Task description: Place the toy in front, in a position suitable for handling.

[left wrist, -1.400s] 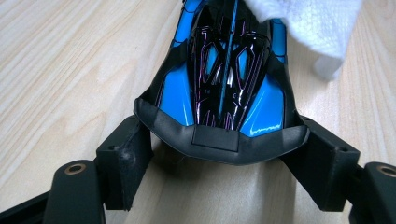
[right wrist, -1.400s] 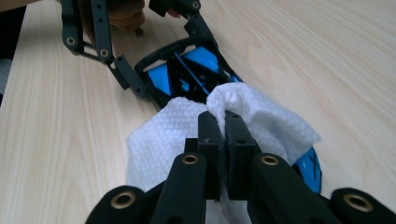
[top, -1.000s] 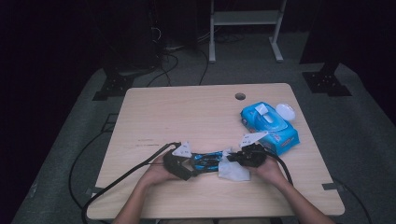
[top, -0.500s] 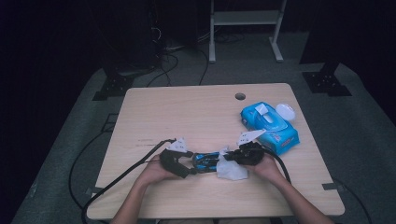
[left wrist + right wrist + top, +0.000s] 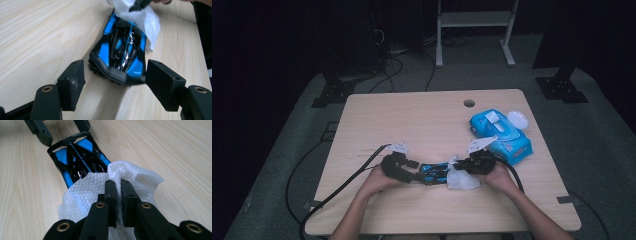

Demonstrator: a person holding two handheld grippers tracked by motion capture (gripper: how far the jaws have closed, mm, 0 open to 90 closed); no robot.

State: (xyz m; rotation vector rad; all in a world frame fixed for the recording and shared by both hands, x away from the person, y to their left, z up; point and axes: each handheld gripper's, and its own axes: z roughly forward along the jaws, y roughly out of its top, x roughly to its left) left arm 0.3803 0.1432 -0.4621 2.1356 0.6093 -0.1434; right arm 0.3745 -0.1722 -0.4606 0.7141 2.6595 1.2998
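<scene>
Tabletop (image 5: 412, 115): bare wood open to you across the far and left parts. Obstacles: wipes pack (image 5: 501, 137) and white lid (image 5: 517, 119), far right; toy car (image 5: 434, 173) between your hands.

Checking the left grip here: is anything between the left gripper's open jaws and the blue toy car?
Nothing visible. The left gripper straddles the end of the toy car, with bare table in the gaps. The wipe covers only the far end.

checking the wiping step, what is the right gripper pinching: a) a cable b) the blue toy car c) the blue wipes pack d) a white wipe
d: in the right gripper view the right gripper has its jaws closed on a fold of the white wipe, which lies over one end of the blue toy car.
</scene>
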